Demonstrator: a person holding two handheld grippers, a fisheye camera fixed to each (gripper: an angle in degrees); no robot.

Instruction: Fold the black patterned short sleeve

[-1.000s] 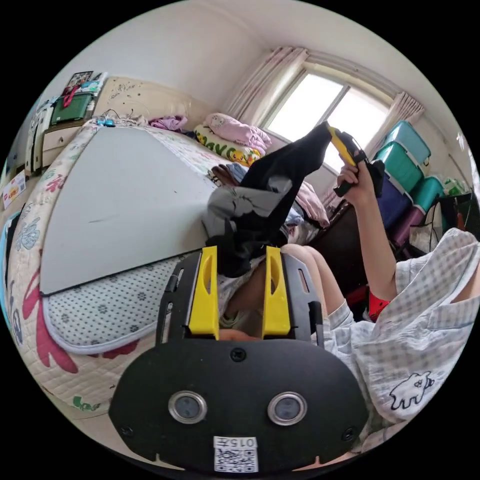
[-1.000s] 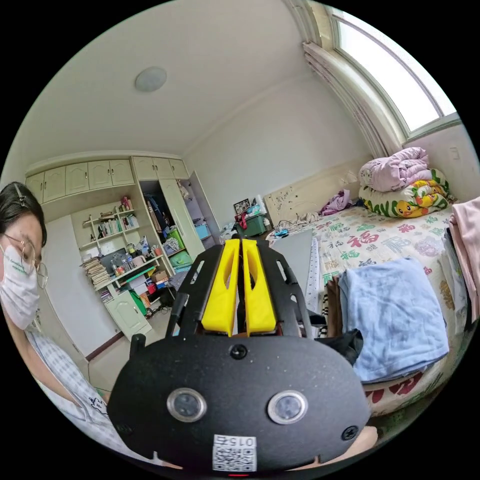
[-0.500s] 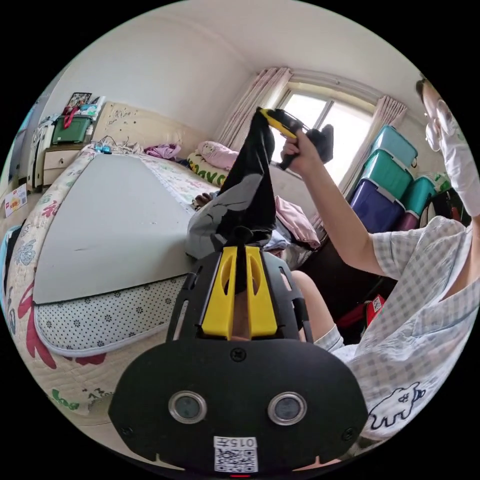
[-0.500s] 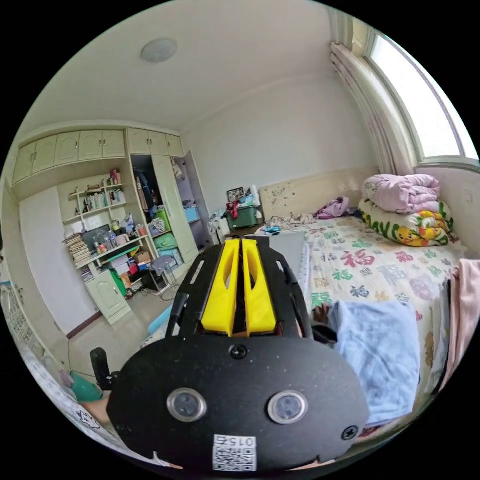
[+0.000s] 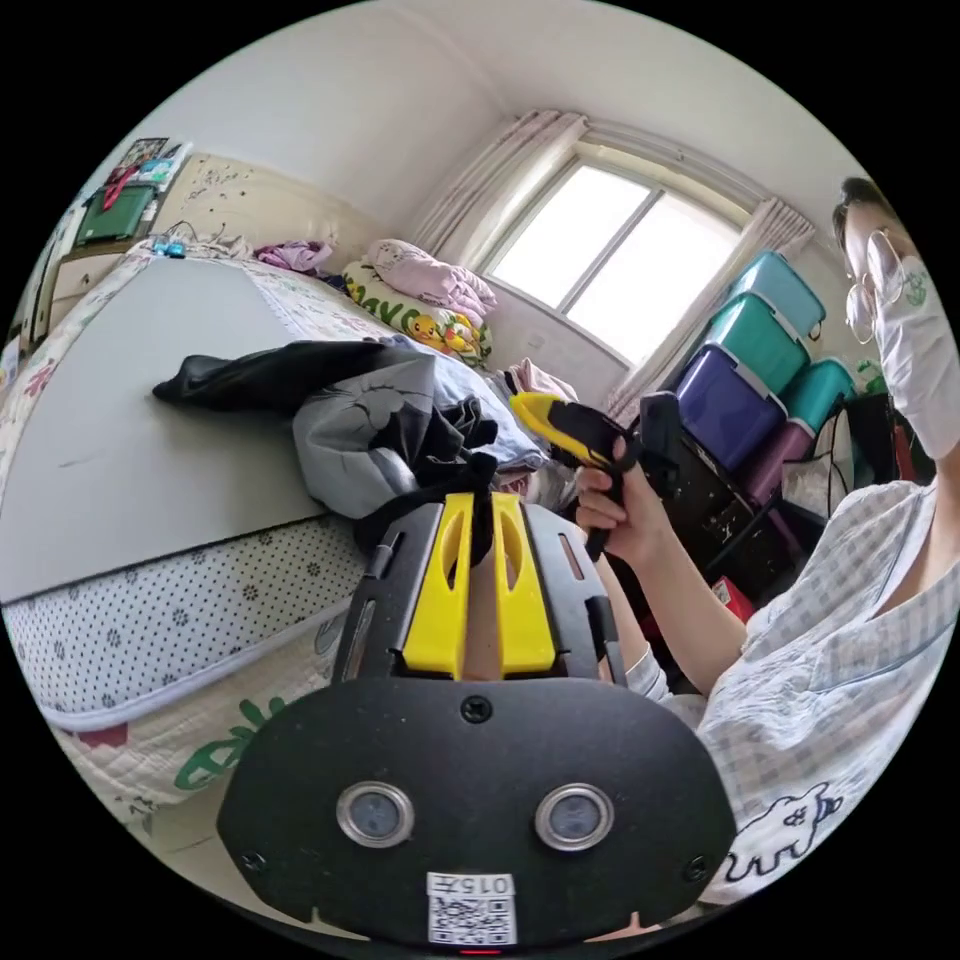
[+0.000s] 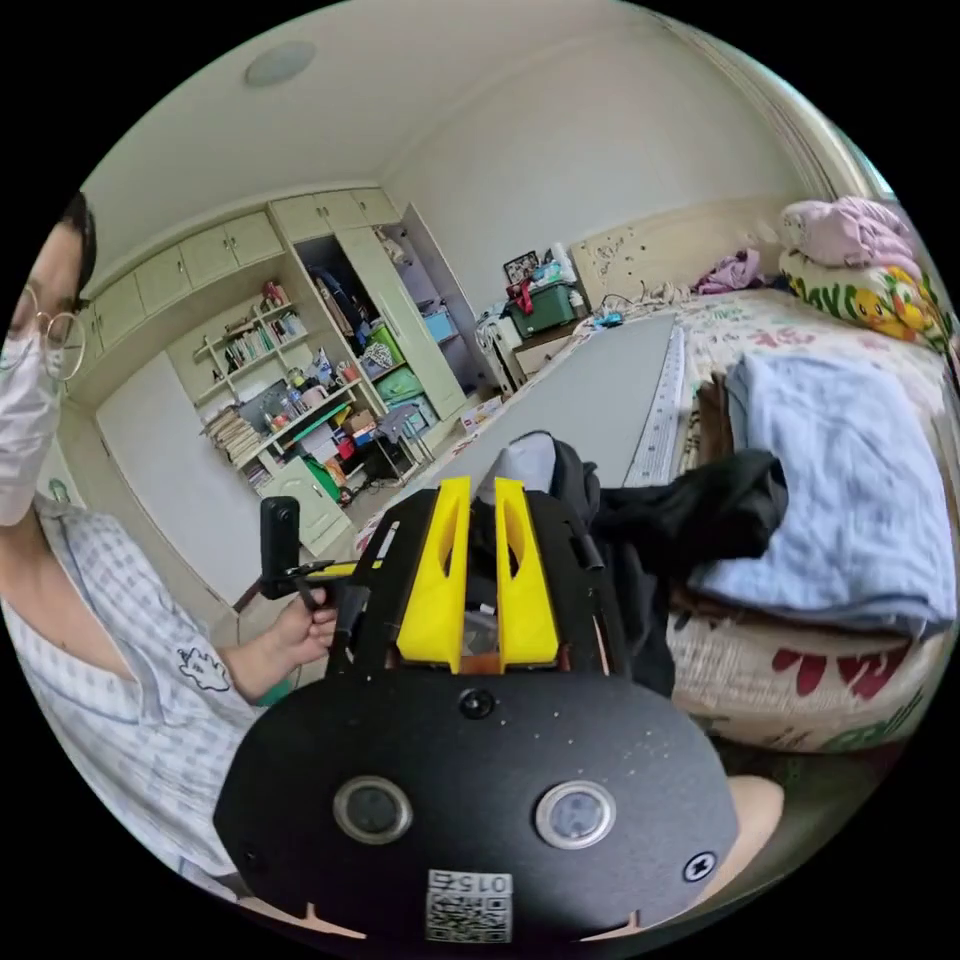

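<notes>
The black short sleeve with a grey pattern (image 5: 350, 420) lies bunched on the grey board (image 5: 120, 420) on the bed, one dark end stretched far across it. My left gripper (image 5: 482, 498) is shut on a black strand of its near edge. The right gripper (image 5: 535, 408), held in a hand, hovers just beside the bunch. In the right gripper view, the right gripper (image 6: 483, 492) has its jaws a little apart with dark cloth in the gap. There the shirt (image 6: 700, 510) drapes from the board onto a folded blue cloth (image 6: 850, 480). Whether the right jaws press on it is unclear.
The person sits at the bed's edge (image 5: 850, 640). Stacked plastic boxes (image 5: 760, 350) stand by the window, with rolled bedding (image 5: 420, 290) at the head of the bed. Shelves and cupboards (image 6: 280, 400) line the far wall. A dotted mat (image 5: 180, 610) lies under the board.
The right gripper came down from high in the air to beside the left one, and the hanging shirt now lies over the board. The right jaws stand slightly wider than before.
</notes>
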